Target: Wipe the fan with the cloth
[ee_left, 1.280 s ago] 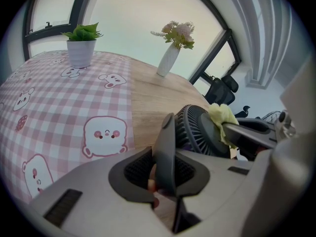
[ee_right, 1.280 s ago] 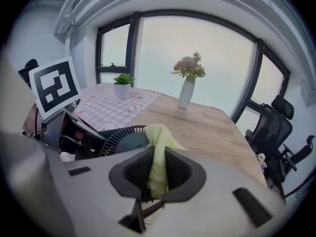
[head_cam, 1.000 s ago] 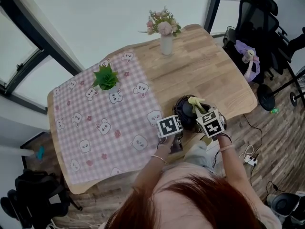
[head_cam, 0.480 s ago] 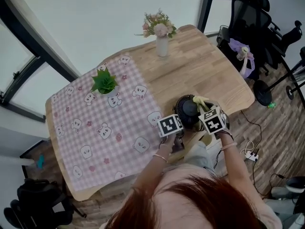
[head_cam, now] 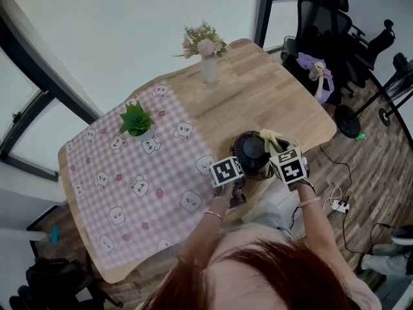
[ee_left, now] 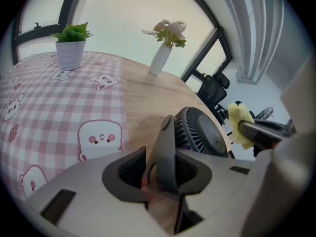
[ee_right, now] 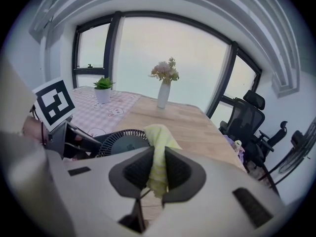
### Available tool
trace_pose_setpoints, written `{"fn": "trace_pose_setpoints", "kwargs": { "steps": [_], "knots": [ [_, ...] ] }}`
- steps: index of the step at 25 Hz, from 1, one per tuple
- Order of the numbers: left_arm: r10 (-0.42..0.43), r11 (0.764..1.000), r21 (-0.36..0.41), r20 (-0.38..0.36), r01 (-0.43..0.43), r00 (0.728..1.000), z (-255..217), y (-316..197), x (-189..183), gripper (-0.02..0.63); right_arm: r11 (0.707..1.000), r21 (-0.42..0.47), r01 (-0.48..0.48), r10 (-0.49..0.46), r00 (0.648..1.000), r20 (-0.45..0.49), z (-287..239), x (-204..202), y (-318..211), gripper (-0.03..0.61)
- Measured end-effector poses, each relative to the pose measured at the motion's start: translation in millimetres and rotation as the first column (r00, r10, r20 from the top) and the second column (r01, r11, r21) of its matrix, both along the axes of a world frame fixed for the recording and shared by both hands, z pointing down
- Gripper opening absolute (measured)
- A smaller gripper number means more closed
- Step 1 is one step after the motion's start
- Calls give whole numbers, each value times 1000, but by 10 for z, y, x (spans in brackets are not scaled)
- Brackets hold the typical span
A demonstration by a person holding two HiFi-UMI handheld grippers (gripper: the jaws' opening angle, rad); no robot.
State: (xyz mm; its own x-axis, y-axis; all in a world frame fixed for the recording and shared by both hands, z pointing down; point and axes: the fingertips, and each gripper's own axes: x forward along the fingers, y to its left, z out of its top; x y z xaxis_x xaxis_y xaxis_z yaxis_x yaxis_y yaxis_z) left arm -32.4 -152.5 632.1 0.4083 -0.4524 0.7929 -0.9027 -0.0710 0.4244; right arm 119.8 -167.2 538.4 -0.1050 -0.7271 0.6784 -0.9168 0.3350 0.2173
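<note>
Left gripper [ee_left: 163, 174] has just slackened its jaws, and near the table's [head_cam: 258, 102] front edge the fan [head_cam: 250, 152], its bracket [ee_left: 165, 147] loose between them, could tip off. One hard push from the right gripper [ee_right: 157, 171], clamped on the cloth [ee_right: 158, 137], would do it.

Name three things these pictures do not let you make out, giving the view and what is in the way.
1. The fan's lower half: right gripper view, behind the right tool's body.
2. The cloth's full shape: same view, bunched up in that tool's shut jaws.
3. The purple bundle by the chair: head view, too small to identify.
</note>
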Motion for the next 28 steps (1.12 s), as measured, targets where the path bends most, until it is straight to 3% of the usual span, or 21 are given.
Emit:
{"fn": "trace_pose_setpoints", "kwargs": {
  "steps": [7, 15, 24, 28],
  "knots": [
    [6, 999, 32, 1, -6, 1000, -146, 71, 0, 146, 1000, 28, -14, 13, 998, 57, -72, 1, 140, 49],
    [3, 987, 159, 63, -13, 998, -463, 186, -23, 146, 994, 100, -38, 17, 978, 210, -215, -56, 315, 49],
    [-1, 933, 359, 113, -40, 994, -994, 386, 51, 122, 985, 157, -74, 1, 909, 416, -532, -56, 588, 49],
    [-8, 904, 425, 128, -48, 992, -1214, 524, 89, 96, 978, 188, -87, -10, 887, 462, -680, -7, 704, 49]
  ]
}}
